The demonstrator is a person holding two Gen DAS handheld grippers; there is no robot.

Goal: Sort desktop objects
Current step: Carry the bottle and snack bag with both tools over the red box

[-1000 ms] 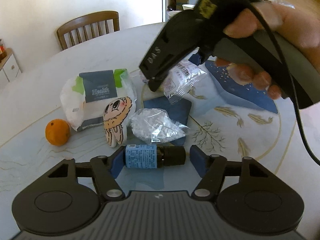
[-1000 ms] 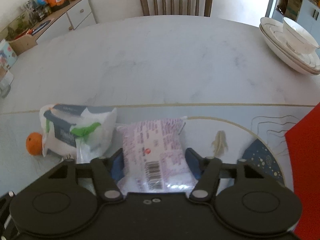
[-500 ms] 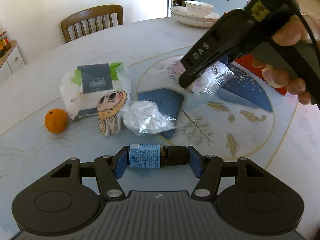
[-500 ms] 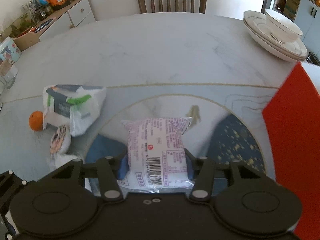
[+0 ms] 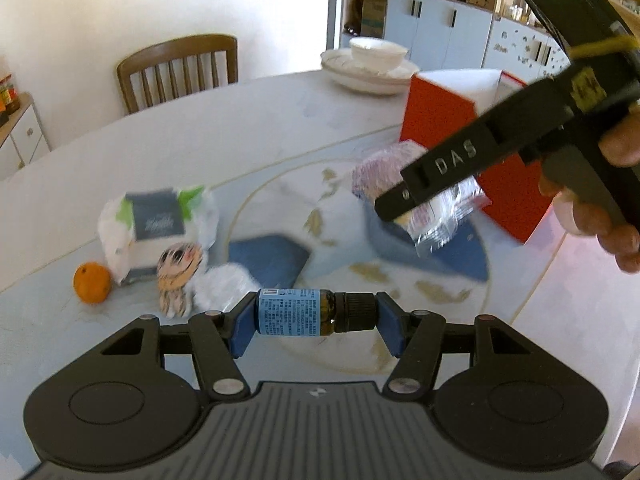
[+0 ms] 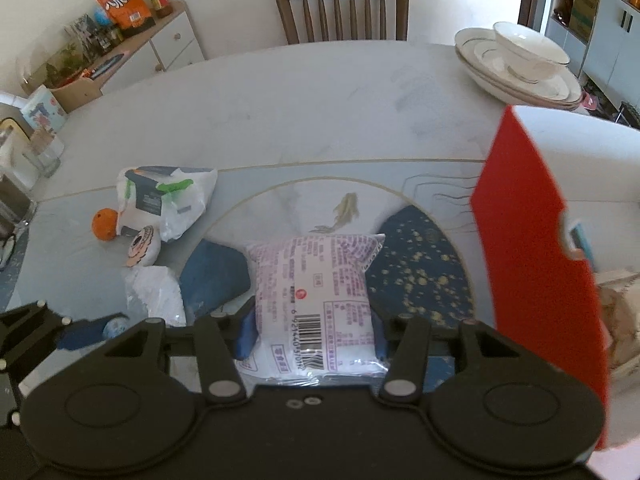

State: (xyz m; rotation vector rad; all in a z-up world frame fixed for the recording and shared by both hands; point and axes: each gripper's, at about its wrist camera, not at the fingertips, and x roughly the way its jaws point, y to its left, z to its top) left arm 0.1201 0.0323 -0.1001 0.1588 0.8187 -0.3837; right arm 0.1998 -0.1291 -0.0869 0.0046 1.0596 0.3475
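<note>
Left tongs [image 5: 316, 316] grasp the bottle [image 5: 310, 312] end to end, now lifted clear of the worktop [image 5: 240, 128]. Right tongs [image 6: 312, 332] clench the snack packet [image 6: 316, 300], carried from beside the tissue pack [image 6: 160, 196] toward the red box [image 6: 536, 264], which now fills the right of that view. Orange [image 5: 92, 283], doll [image 5: 178, 276] and white bag [image 5: 224, 286] lie unmoved

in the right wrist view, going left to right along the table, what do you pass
orange → tissue pack → snack packet in the right gripper → red box
</note>
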